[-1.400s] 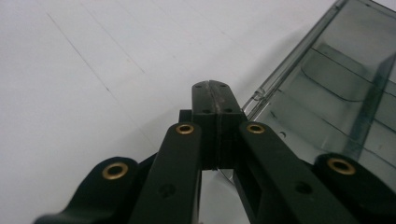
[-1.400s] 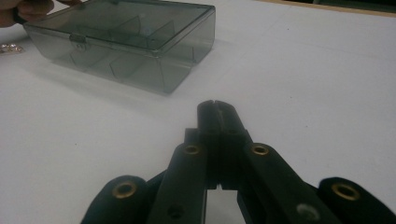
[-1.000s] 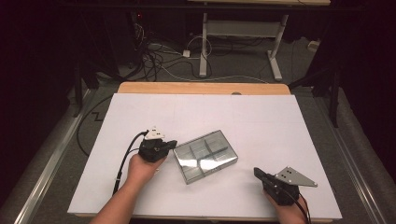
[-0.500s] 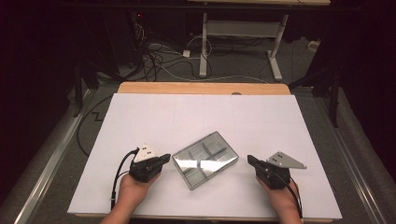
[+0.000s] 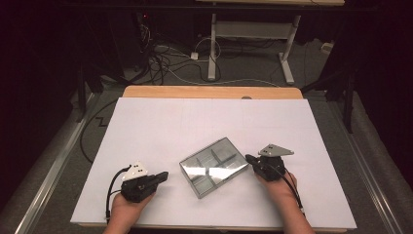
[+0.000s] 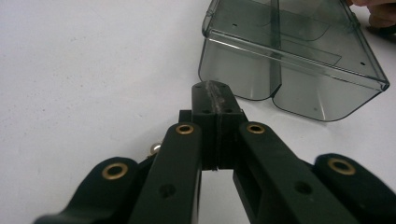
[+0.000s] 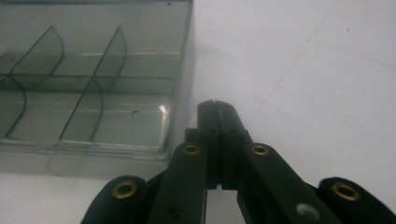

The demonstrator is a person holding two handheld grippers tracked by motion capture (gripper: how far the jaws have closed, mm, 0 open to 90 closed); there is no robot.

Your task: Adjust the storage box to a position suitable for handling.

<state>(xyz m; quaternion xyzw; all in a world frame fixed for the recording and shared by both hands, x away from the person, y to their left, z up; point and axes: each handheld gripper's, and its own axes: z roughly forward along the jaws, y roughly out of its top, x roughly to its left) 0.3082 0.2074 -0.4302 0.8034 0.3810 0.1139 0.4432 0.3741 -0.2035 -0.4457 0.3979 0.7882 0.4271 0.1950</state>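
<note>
A clear plastic box (image 5: pixel 213 166) with several compartments lies at an angle on the white table (image 5: pixel 204 122), near the front middle. My left gripper (image 5: pixel 164 175) is shut and empty. It lies low, a short way to the box's left, and points at it. In the left gripper view its shut tips (image 6: pixel 215 88) stop just short of the box's rounded wall (image 6: pixel 285 84). My right gripper (image 5: pixel 249 158) is shut too, with its tips close beside the box's right corner. In the right gripper view the box (image 7: pixel 93 84) lies left of the shut jaws (image 7: pixel 217 105).
A wooden strip (image 5: pixel 209 91) runs along the table's far edge. Beyond it, cables (image 5: pixel 160 61) and the white legs of a desk (image 5: pixel 287 53) are on the dark floor. Both forearms come in over the front edge. Fingers of the other hand (image 6: pixel 378 11) show past the box.
My left gripper has drawn back from the box, to the left and toward the front edge. My right gripper has moved forward and left, up to the box's right corner. The box has barely shifted.
</note>
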